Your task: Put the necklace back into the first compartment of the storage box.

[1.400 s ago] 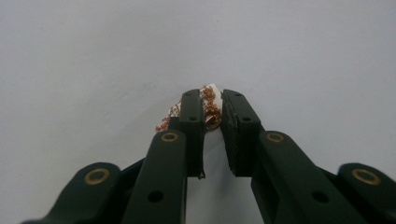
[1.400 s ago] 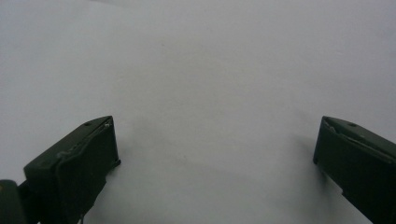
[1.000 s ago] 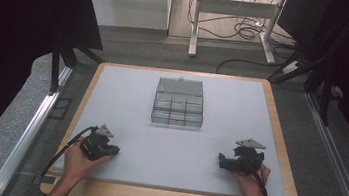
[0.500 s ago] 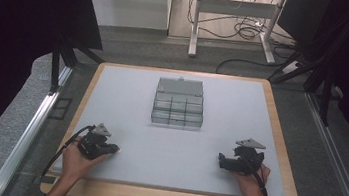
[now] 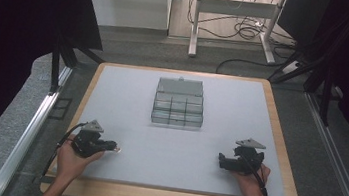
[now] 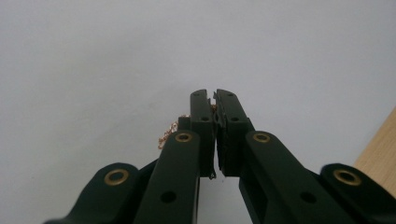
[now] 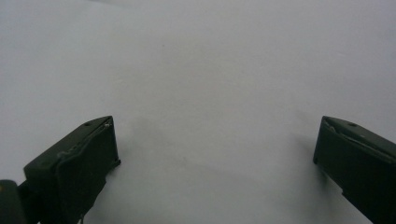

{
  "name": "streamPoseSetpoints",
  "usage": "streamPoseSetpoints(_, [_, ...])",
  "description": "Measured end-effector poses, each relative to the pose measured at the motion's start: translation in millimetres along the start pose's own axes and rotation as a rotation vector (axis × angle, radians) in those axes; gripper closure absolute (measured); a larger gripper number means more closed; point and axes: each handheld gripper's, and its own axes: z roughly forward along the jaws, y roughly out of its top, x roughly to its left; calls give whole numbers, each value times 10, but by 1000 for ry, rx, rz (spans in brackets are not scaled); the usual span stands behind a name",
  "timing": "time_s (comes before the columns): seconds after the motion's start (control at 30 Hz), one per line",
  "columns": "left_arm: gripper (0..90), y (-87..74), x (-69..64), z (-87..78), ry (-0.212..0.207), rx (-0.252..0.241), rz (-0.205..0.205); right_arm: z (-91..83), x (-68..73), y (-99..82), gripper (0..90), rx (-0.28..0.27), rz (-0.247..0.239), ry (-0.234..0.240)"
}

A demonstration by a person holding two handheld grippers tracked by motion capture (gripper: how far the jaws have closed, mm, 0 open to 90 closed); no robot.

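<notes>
Chain (image 6: 167, 135) pinched in left gripper (image 6: 215, 100), bare mat (image 6: 93, 60) ahead

The left gripper (image 6: 215, 95) is sitting low with its jaws pressed together, seemingly pinching something thin. The right gripper (image 7: 215, 154) is resting with jaws spread wide, each cradled in a hand.
</notes>
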Motion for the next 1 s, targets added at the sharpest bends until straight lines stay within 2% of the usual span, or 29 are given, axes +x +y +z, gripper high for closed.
streamPoseSetpoints(0.1, [873,9,16,-65,2,-24,-7,0,0,0,0,0,0,0])
streamPoseSetpoints(0.3, [874,60,-16,-173,9,-73,8,0,0,-1,0,0,0,0])
streamPoseSetpoints(0.33, [874,83,-23,-193,0,-89,7,0,0,-1,0,-1,0,0])
streamPoseSetpoints(0.73, [874,240,-60,-294,-10,-134,16,-1,0,-2,0,-1,0,0])
streamPoseSetpoints(1.0, [874,486,-92,-385,-16,-146,40,0,-1,-2,0,-1,1,1])
